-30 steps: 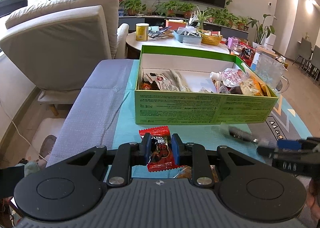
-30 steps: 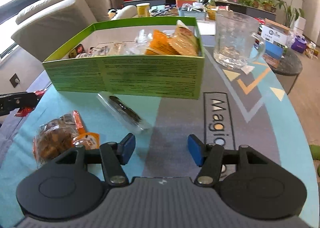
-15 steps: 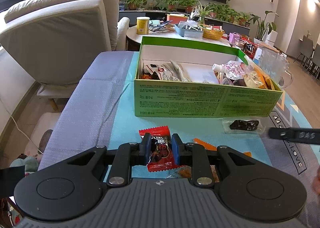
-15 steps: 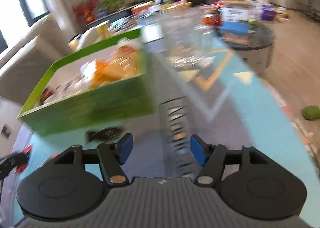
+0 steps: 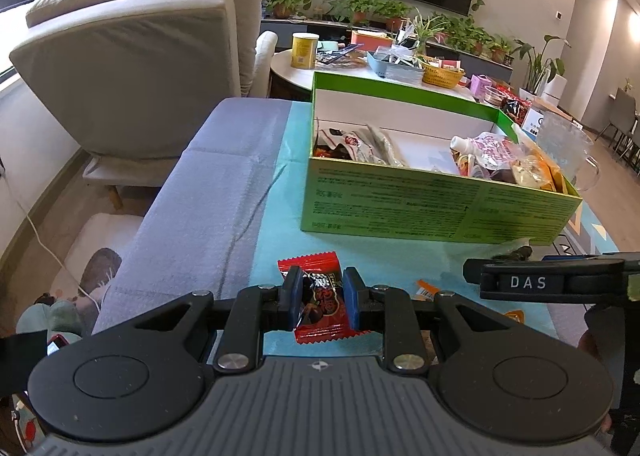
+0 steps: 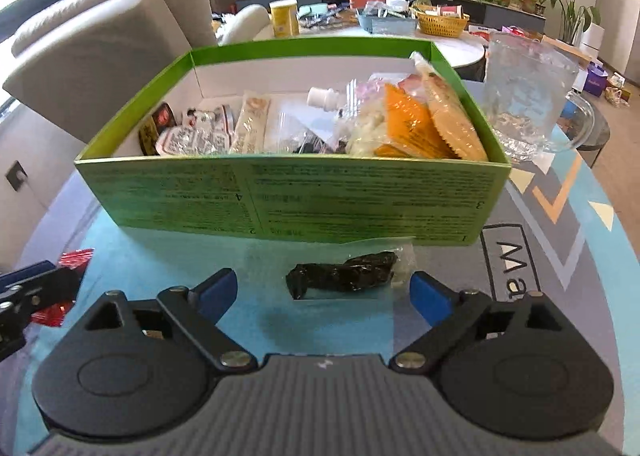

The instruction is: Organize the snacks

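My left gripper (image 5: 320, 290) is shut on a red snack packet (image 5: 310, 262) just over the teal mat, in front of the green box (image 5: 420, 208). The box (image 6: 280, 200) holds several snack packets. A dark snack in a clear wrapper (image 6: 344, 276) lies on the mat before the box's front wall. My right gripper (image 6: 323, 292) is opening, its jaws wide on either side of that snack without touching it. From the left wrist view the right gripper (image 5: 548, 282) reaches in from the right. An orange packet (image 5: 426, 288) lies partly hidden behind the left gripper.
A glass mug (image 6: 524, 96) stands to the right of the box. A beige armchair (image 5: 140, 68) is at the left beyond the table's grey cloth (image 5: 216, 184). Behind the box is a round table (image 6: 400, 36) crowded with a yellow can, basket and trays.
The right gripper's jaws spread much wider, and it swung round to face the box with the dark snack now between its fingers. The left gripper kept still, holding the red packet.
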`<state>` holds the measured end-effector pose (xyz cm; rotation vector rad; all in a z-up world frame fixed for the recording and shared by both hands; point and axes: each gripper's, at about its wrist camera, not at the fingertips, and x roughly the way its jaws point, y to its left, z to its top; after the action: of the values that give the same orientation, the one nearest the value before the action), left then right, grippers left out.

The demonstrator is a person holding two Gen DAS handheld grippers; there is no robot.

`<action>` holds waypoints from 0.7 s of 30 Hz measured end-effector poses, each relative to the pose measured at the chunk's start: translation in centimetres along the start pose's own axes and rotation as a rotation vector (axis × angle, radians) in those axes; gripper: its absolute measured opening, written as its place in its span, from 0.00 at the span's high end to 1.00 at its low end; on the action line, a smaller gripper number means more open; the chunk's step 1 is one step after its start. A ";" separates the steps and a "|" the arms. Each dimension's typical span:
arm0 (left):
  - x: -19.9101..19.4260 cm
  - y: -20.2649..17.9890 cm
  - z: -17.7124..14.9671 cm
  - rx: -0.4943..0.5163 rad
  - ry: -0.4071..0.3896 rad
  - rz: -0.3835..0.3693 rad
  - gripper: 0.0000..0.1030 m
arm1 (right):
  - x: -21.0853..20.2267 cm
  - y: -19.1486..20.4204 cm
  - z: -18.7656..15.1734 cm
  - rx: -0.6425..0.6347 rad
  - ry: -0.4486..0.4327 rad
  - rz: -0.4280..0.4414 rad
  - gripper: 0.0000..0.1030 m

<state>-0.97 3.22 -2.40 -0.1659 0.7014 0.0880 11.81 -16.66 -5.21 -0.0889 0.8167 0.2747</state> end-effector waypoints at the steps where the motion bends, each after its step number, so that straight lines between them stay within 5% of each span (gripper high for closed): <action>1: 0.0 0.2 0.0 -0.003 -0.001 -0.001 0.80 | 0.0 0.0 -0.1 -0.003 0.001 -0.006 0.07; 10: -0.1 0.4 0.1 -0.008 -0.007 -0.002 0.80 | 0.3 -0.7 -0.8 -0.050 -0.001 0.002 0.05; 21: -0.3 -0.3 0.1 0.018 -0.007 -0.001 0.80 | -1.2 -4.2 -2.0 -0.153 -0.037 0.156 0.05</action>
<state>-1.09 2.93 -2.07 -0.1487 0.6946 0.0816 10.76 -21.28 -5.79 -0.1631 0.7662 0.4849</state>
